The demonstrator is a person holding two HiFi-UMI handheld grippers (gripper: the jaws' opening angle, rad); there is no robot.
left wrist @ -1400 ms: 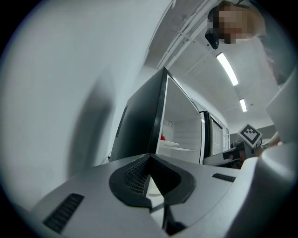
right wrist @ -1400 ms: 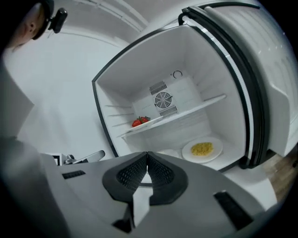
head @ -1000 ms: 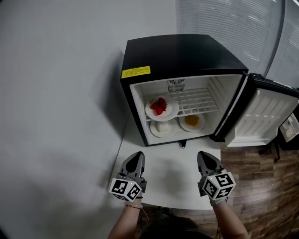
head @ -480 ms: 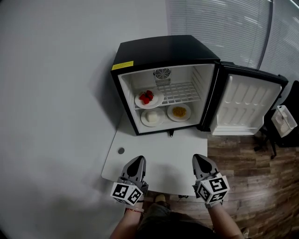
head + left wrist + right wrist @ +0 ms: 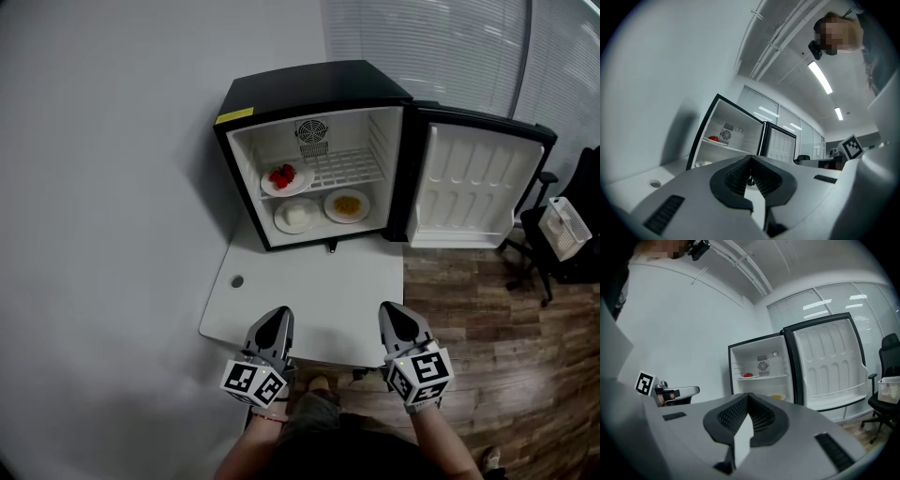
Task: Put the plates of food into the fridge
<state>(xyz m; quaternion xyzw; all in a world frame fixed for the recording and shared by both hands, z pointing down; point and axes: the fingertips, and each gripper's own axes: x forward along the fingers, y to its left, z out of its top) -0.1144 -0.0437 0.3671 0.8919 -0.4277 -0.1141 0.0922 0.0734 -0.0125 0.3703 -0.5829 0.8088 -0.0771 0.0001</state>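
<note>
**A:** In the fridge (image 5: 309, 84), up on the wire shelf, sits the plate of strawberries (image 5: 286, 178); below it, side by side on the compartment floor, lie the plate of white food (image 5: 296, 216) and the plate of yellow food (image 5: 347, 205); so which step is in hand?

**B:** By my reading the loading itself is done; all three plates are inside, and the table (image 5: 309, 300) carries no plate; what is left is the door (image 5: 473, 187), which stands swung wide to the right.

**A:** And the grippers?

**B:** The left gripper (image 5: 274, 317) and the right gripper (image 5: 394, 314) both hover over the near edge of the table, side by side and pointing toward the fridge; each has its jaws clenched tip to tip with nothing between them; the plates lie well apart from both, across the whole table and inside the cabinet.

**A:** What does the next move call for?

**B:** Shutting the door, I judge; the right gripper is on that side; it would need to reach out past the table's right edge, get behind the door's far edge, and sweep it leftward; closed jaws suit a push; a gentle swing would be wise, since a slam could jolt the plate on the wire shelf.
</note>
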